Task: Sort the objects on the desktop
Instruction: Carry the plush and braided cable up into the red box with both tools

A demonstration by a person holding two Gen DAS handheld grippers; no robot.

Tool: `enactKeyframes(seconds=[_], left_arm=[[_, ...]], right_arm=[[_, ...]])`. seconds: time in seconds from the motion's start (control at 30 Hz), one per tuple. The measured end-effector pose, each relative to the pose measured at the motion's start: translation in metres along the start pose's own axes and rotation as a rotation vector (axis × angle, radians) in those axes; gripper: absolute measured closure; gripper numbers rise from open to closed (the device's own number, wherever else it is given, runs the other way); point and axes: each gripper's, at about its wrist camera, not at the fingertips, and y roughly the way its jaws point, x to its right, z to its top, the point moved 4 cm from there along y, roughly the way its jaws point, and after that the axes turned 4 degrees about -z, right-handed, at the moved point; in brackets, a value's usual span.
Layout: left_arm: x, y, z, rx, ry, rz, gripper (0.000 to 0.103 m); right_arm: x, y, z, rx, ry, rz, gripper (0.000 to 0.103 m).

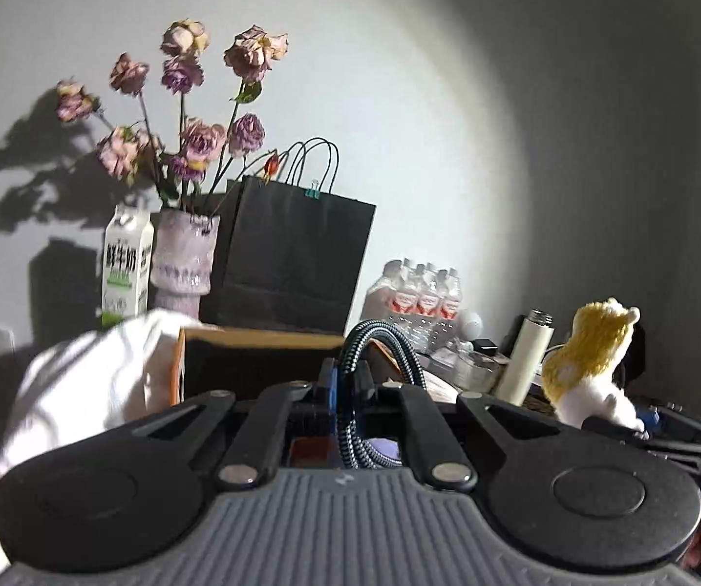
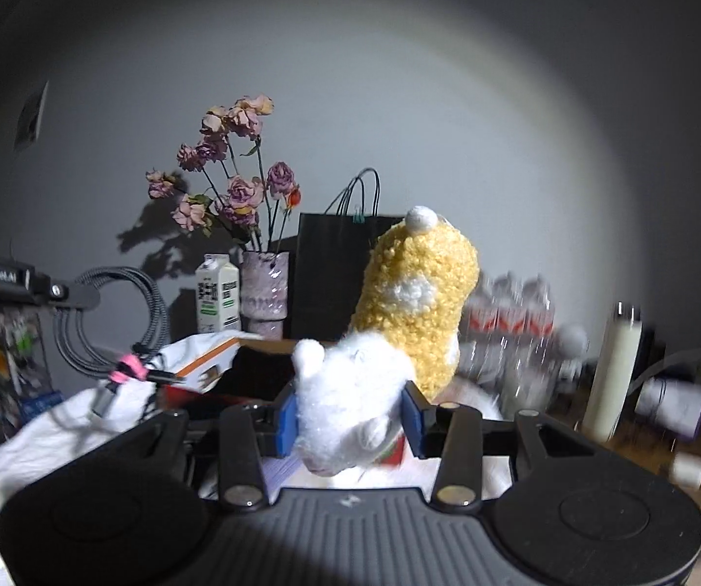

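My left gripper point(image 1: 348, 386) is shut on a coiled braided cable point(image 1: 379, 337), whose loop arches up between the pads. From the right wrist view the same cable point(image 2: 106, 322) hangs in coils from the left gripper point(image 2: 57, 293) at the far left, with a pink tie near its plug. My right gripper point(image 2: 350, 420) is shut on a yellow and white plush toy point(image 2: 414, 293), its blue pads pressing the toy's white lower part. The plush toy point(image 1: 594, 361) also shows at the right of the left wrist view, lifted above the desk.
An open cardboard box point(image 1: 262, 351) sits just ahead, with a white cloth or bag point(image 1: 91, 381) to its left. Behind stand a milk carton point(image 1: 125, 263), a vase of dried roses point(image 1: 184, 259), a black paper bag point(image 1: 296, 254), several water bottles point(image 1: 418, 293) and a white flask point(image 1: 526, 356).
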Motion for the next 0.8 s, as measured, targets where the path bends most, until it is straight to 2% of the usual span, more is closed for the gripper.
enactKeyframes(seconds=[0.1,0.2,0.37,0.43,0.53,0.63,0.7,0.8], left_arm=[[-0.021,0.038,0.025,-0.033,-0.009,0.008,0.096],[-0.043,0.086,0.043,-0.066,0.004,0.042,0.096],[-0.096,0.183,0.042,-0.193,-0.107,0.125,0.096],[-0.116,0.219,0.035,-0.237,-0.156,0.14,0.096],[-0.137,0.264,0.023,-0.301,-0.179,0.114,0.096],[-0.154,0.3,0.004,-0.368,-0.171,0.167,0.096],[-0.165,0.317,-0.01,-0.417,-0.144,0.228,0.096],[-0.172,0.328,-0.022,-0.457,-0.109,0.265,0.094]], right_arm=[[0.005,0.047,0.024,-0.049,-0.045,0.028,0.062],[-0.002,0.109,0.041,-0.117,-0.174,0.01,0.062],[-0.024,0.222,0.045,-0.267,-0.388,-0.02,0.062],[-0.038,0.262,0.031,-0.324,-0.502,-0.036,0.062],[-0.059,0.319,0.003,-0.42,-0.692,-0.087,0.062],[-0.075,0.362,-0.036,-0.493,-0.902,-0.121,0.061],[-0.082,0.378,-0.054,-0.533,-0.981,-0.108,0.061],[-0.084,0.395,-0.072,-0.588,-1.031,-0.082,0.059]])
